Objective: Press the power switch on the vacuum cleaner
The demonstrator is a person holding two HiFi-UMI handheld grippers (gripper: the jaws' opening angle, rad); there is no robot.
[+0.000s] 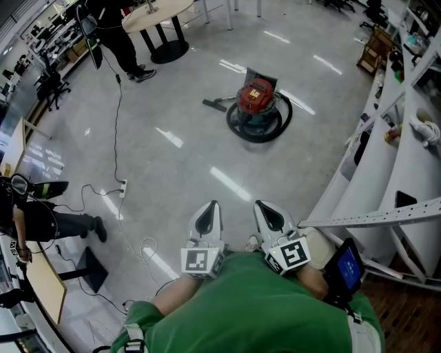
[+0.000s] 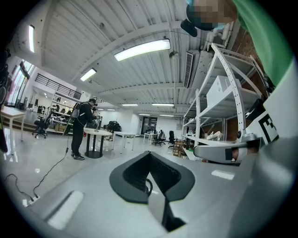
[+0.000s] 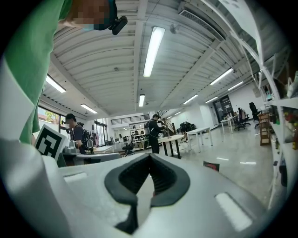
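Note:
The vacuum cleaner (image 1: 256, 98) stands on the grey floor well ahead of me, with a red top, a dark drum and a black hose coiled round its base. Both grippers are held close to my green-shirted body, far short of it. The left gripper (image 1: 210, 205) is shut with nothing between its jaws, and the right gripper (image 1: 261, 205) beside it is the same. In the left gripper view the left gripper (image 2: 150, 153) has its dark pads meeting at the tip. In the right gripper view the right gripper (image 3: 150, 155) is closed too, and a dark red object (image 3: 212, 166) shows past its edge.
Metal shelving (image 1: 386, 148) runs along the right. A cable and power strip (image 1: 122, 187) lie on the floor at left. A person stands at a round table (image 1: 157, 14) at the back, and another person (image 1: 41, 220) is by a desk at far left.

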